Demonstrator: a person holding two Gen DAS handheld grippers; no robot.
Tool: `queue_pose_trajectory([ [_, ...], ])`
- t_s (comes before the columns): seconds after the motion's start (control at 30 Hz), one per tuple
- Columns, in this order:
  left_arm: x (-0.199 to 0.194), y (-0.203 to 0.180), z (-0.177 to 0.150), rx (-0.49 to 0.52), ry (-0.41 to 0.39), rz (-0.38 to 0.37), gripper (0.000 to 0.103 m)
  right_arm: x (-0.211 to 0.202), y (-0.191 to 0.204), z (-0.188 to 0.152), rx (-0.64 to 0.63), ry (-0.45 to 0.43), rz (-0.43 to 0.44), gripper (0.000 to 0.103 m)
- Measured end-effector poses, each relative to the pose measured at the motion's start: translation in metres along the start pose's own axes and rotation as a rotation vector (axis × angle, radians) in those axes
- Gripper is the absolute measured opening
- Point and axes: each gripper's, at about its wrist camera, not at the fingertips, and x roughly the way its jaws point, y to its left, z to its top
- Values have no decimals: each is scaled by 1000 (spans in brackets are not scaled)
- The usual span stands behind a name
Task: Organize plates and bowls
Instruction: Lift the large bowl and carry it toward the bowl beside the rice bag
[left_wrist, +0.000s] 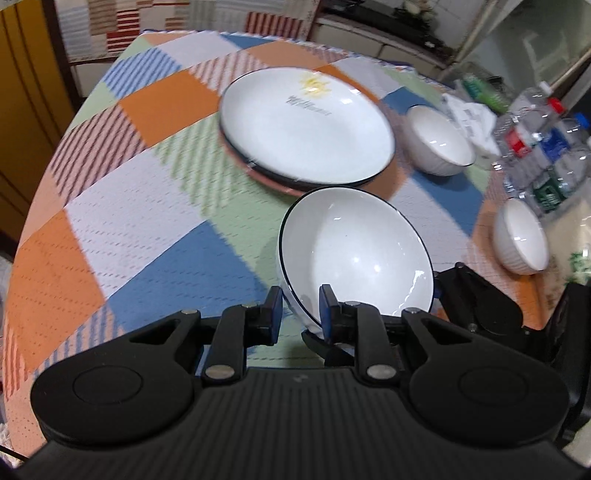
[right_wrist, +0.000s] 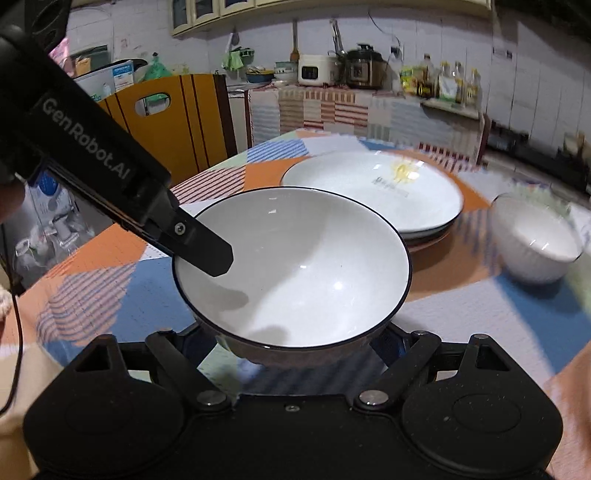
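A white bowl with a thin black rim (left_wrist: 354, 258) hangs tilted just above the checked tablecloth. My left gripper (left_wrist: 299, 314) is shut on its near rim, one blue pad inside the bowl and one outside. In the right wrist view the same bowl (right_wrist: 295, 266) fills the middle, with the left gripper's finger (right_wrist: 207, 251) dipping into it. My right gripper (right_wrist: 295, 352) spans the bowl's lower body with wide jaws, its fingertips hidden under the bowl. Behind it stands a stack of plates (left_wrist: 306, 129), the top one white with a yellow sun print (right_wrist: 373, 192).
Two ribbed white bowls stand on the table, one (left_wrist: 439, 140) beside the plates and one (left_wrist: 522, 236) nearer the right edge. Several plastic bottles (left_wrist: 546, 147) crowd the far right. A yellow chair back (right_wrist: 166, 122) stands beyond the table's left side.
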Motion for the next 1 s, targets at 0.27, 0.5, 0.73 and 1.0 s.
queue_pose_trajectory([
  [0.27,12,8,-5,-3,-10,51,19,20,17,-6,-79,2,-20,90],
  [0.5,24,7,-8,1,1,81,21,30,15,-6,-66,34,-12,90],
  [0.73,27,8,-12,-7,12,84,21,33,22,-5,-76,62,-25,91],
  [1.0,2,-7,-12,67,-24,128,47,0,17,-7,-91,140,4,92],
])
